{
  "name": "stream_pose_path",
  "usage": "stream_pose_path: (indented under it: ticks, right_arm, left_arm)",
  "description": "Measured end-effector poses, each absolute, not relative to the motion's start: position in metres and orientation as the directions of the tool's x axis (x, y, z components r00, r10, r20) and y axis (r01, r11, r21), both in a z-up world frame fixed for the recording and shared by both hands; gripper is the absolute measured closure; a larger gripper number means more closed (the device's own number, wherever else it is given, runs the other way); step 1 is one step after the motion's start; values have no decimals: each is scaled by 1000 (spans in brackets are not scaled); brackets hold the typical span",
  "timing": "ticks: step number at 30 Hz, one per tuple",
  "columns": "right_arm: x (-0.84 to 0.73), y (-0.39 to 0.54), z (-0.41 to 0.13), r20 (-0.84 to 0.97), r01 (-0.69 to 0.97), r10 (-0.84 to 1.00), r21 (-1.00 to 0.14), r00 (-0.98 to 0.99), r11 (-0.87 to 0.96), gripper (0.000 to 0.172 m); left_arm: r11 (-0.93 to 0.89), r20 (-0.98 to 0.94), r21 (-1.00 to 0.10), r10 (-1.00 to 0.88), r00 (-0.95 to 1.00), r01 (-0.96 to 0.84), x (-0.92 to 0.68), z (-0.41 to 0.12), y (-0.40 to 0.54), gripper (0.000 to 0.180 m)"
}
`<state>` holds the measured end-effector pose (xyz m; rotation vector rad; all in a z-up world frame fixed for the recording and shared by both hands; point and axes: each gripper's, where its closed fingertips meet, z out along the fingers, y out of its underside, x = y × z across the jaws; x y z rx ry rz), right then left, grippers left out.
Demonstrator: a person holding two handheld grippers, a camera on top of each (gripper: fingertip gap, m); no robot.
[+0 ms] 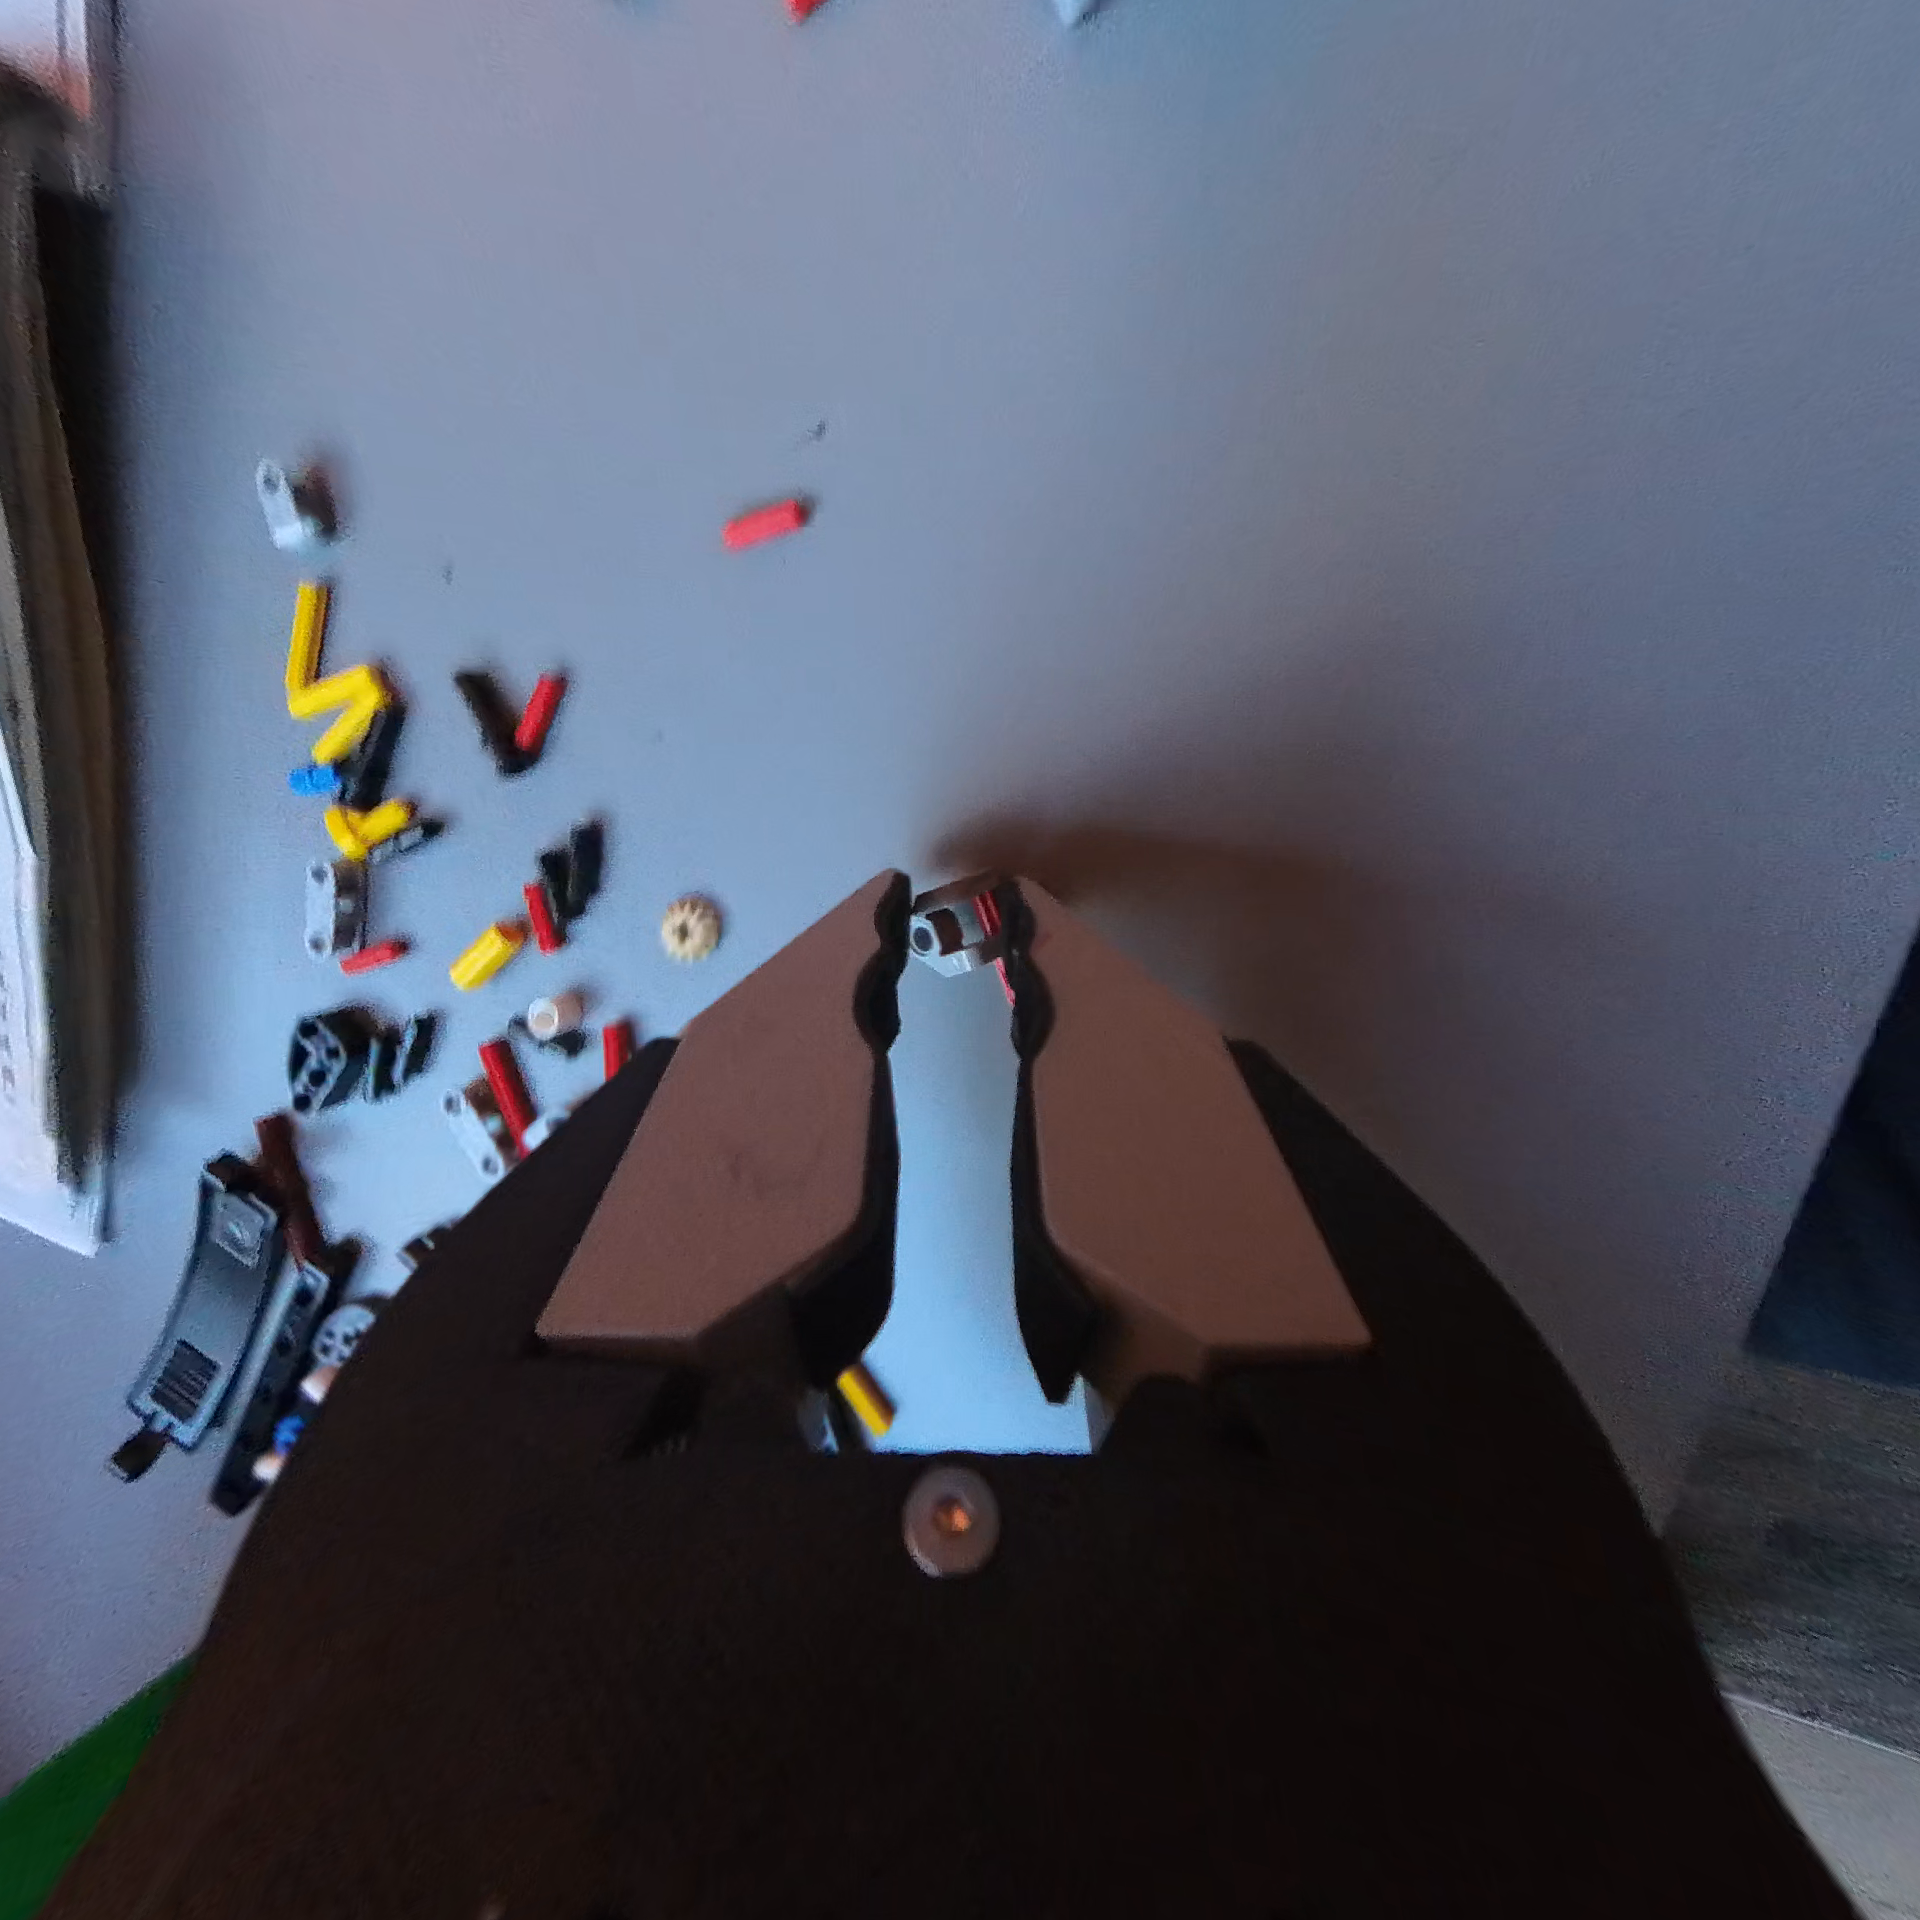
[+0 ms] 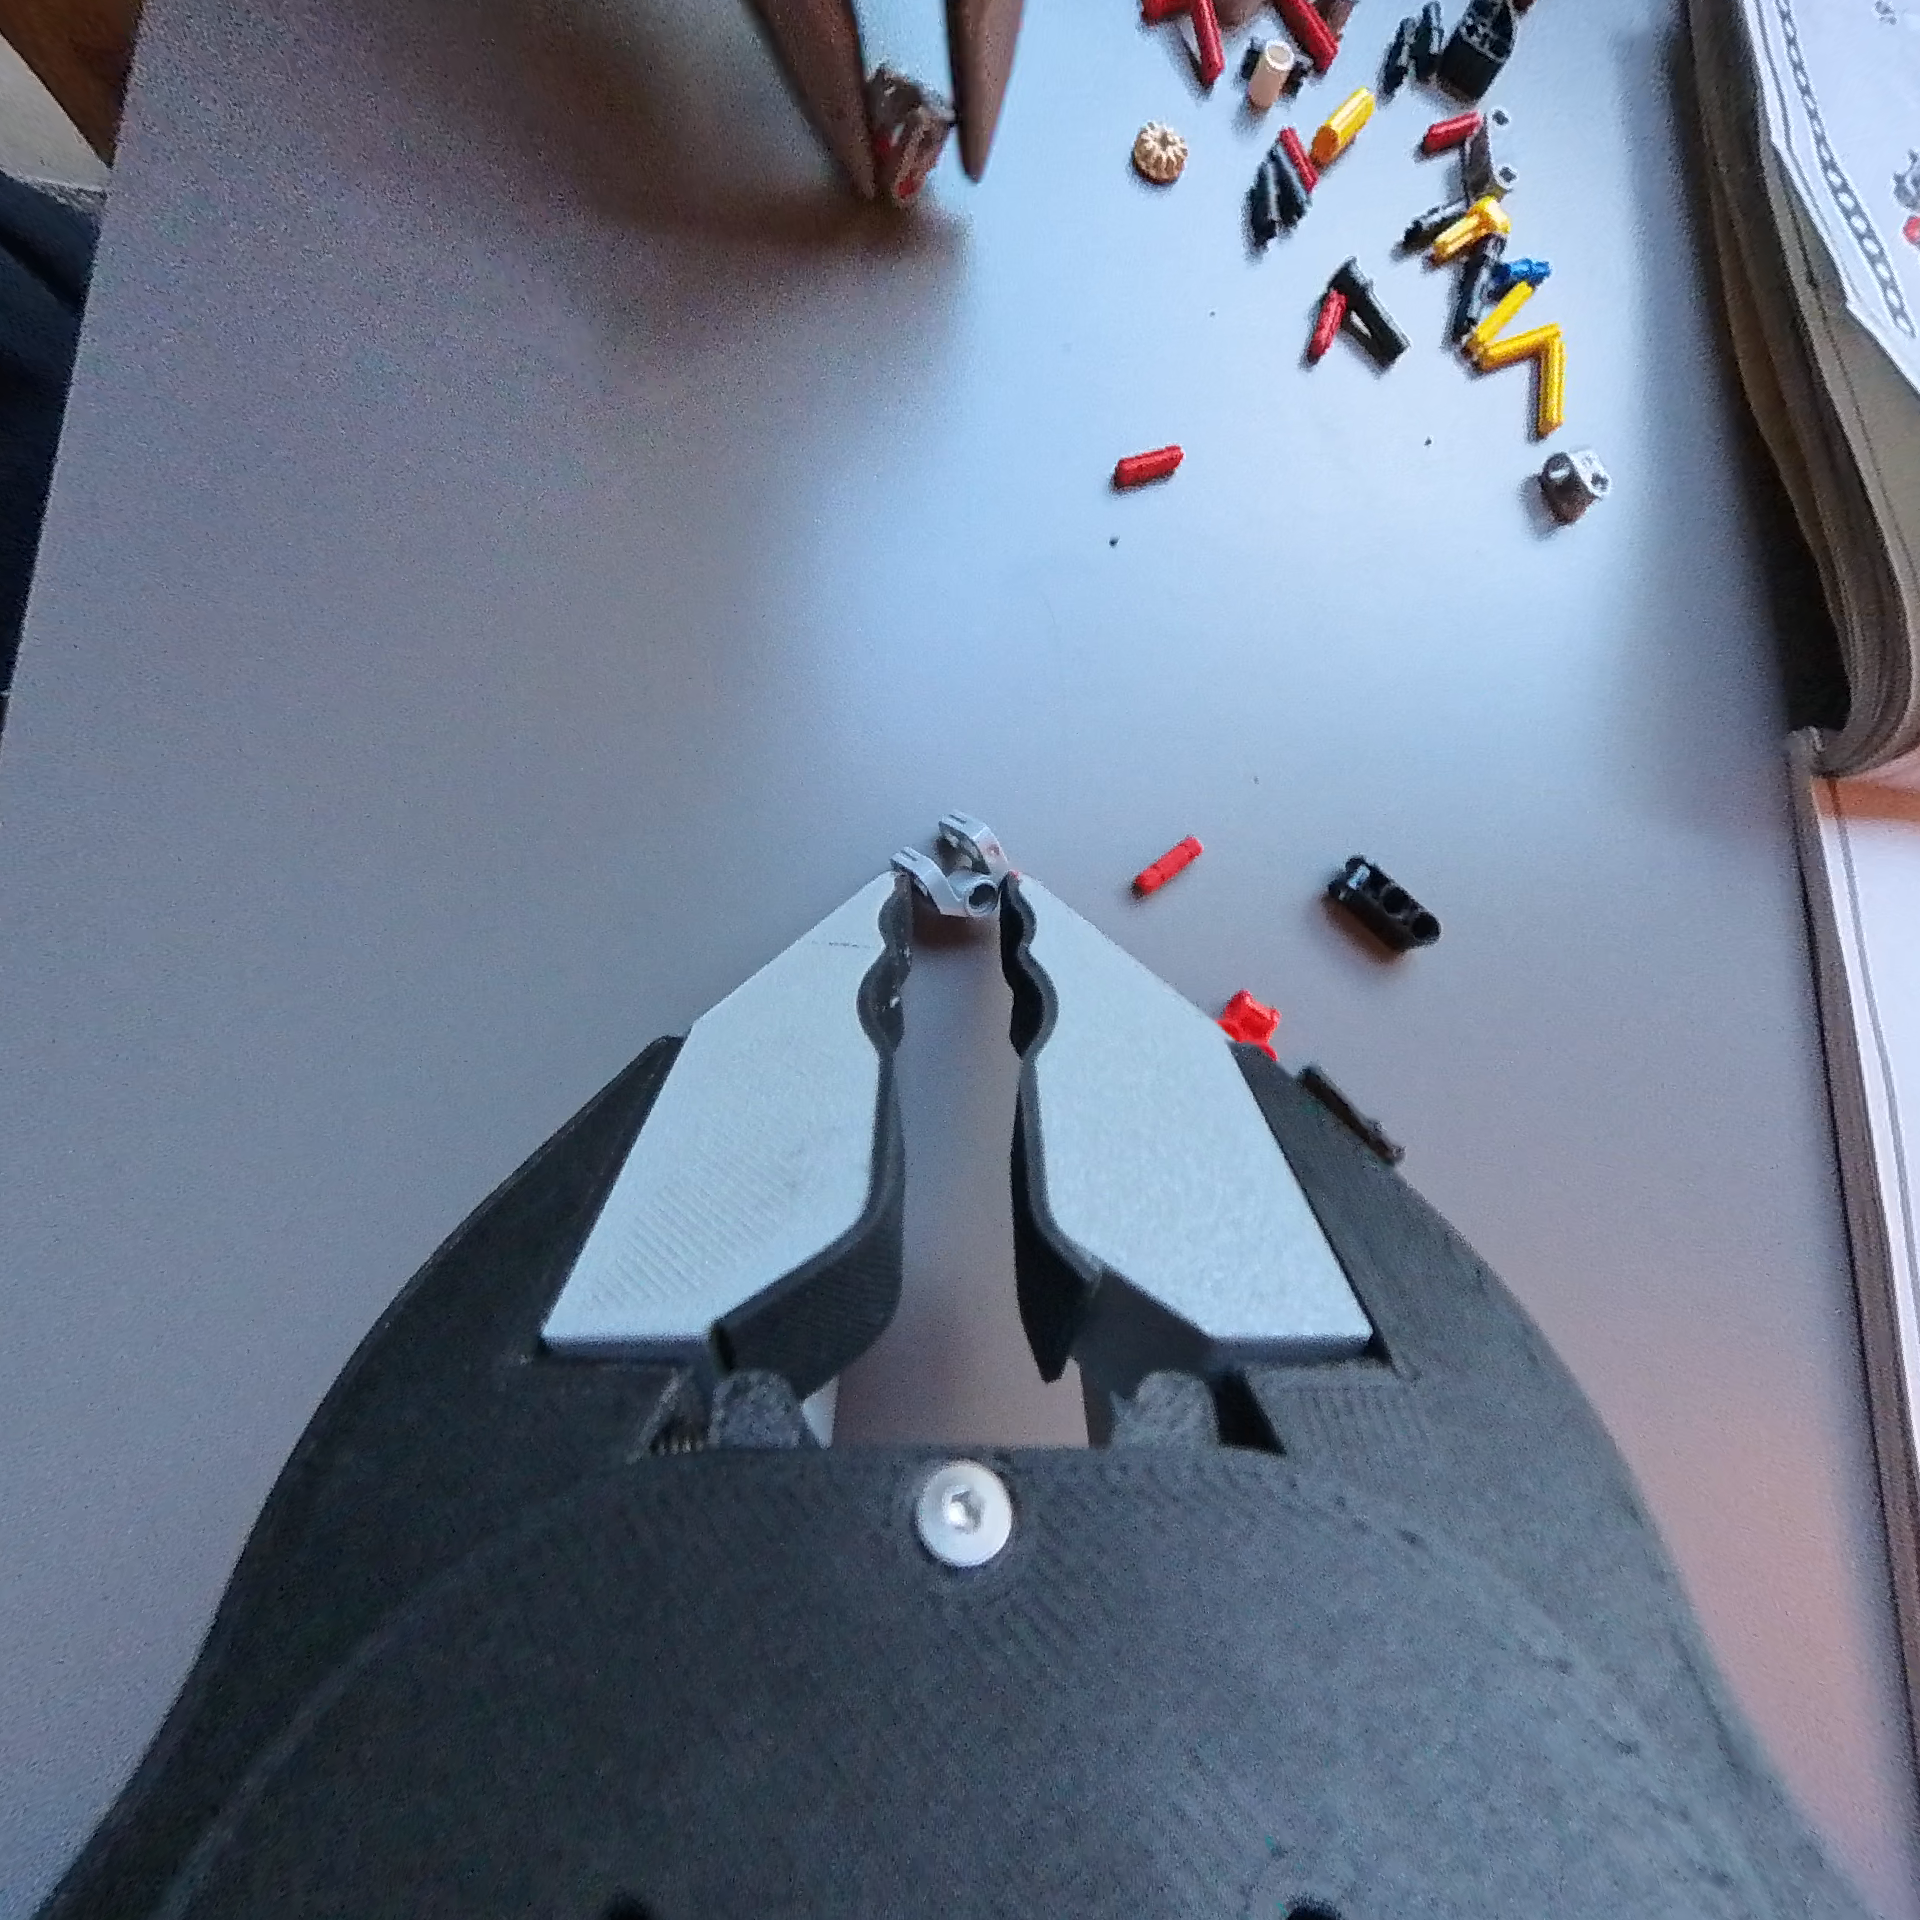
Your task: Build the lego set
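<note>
My left gripper (image 1: pixel 961 902) is shut on a small grey and brown piece with a red pin (image 1: pixel 954 932), clamped right at the fingertips above the grey table (image 1: pixel 1247 416). It also shows far off in the right wrist view (image 2: pixel 920 171), with that small piece (image 2: pixel 909 130) between its brown fingers. My right gripper (image 2: pixel 956 888) is shut on a light grey forked connector (image 2: pixel 961 875) at its tips, low over the table. The two grippers are well apart.
Several loose red, yellow and black pieces (image 1: pixel 343 707) and a tan gear (image 1: pixel 692 928) lie left of my left gripper. A red pin (image 2: pixel 1167 864), a black connector (image 2: pixel 1382 902) and a small red piece (image 2: pixel 1250 1016) lie right of my right gripper. Booklets (image 2: pixel 1829 312) are stacked at the right edge. Some 15 centimeters of space lies between my two pairs of fingers.
</note>
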<state>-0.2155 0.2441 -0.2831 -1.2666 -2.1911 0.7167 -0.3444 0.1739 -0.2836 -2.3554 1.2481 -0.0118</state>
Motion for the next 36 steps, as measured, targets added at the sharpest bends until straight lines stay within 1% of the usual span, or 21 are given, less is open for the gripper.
stream_pose_path:
  ticks: [1,3,6,8,11,14,17,20,22,24,26,28,30,32,36]
  right_arm:
    - [-218,241,-284,166,612,882,-662,-441,431,158]
    - [-225,236,-284,186,594,876,-671,-445,444,160]
    - [-235,231,-283,215,569,871,-684,-442,458,159]
    - [-238,227,-281,216,554,868,-695,-447,458,154]
    - [-237,229,-272,195,531,877,-732,-438,428,153]
    - [-232,250,-259,182,530,913,-766,-364,364,152]
    - [-227,278,-253,139,555,958,-791,-250,259,155]
    - [-226,292,-261,88,607,980,-774,-177,179,158]
    - [-228,291,-268,95,626,980,-757,-177,186,159]
    - [-231,287,-276,112,648,975,-731,-193,212,159]
    - [-235,283,-284,127,671,970,-703,-208,236,158]
    - [-240,282,-285,136,670,969,-702,-206,241,159]
    - [-242,279,-285,117,666,971,-709,-210,230,161]
    - [-242,276,-286,90,661,971,-718,-222,218,169]
    - [-240,278,-286,95,664,972,-716,-216,217,172]
  left_arm:
    - [-493,-168,-422,-782,600,-761,-352,-284,172,164]
    - [-523,-116,-445,-771,626,-727,-362,-282,171,151]
    - [-503,-137,-493,-761,634,-710,-360,-272,177,145]
    - [-478,-165,-527,-753,637,-703,-352,-263,183,147]
    - [-437,-209,-539,-758,618,-720,-332,-257,191,147]
    - [-382,-227,-542,-791,568,-748,-298,-258,199,148]
    - [-377,-178,-559,-815,551,-738,-264,-265,210,151]
    - [-435,-111,-569,-800,589,-698,-243,-272,222,152]
    - [-458,-72,-585,-793,605,-669,-234,-275,226,152]
    - [-473,-62,-573,-789,611,-669,-231,-281,226,152]
    - [-461,-77,-571,-793,604,-679,-231,-285,227,157]
    - [-463,-74,-578,-790,608,-672,-231,-286,228,162]
    - [-471,-60,-587,-786,616,-658,-232,-286,229,163]
    - [-480,-43,-602,-778,627,-638,-233,-286,230,163]
    - [-503,-4,-625,-763,647,-597,-233,-286,230,164]
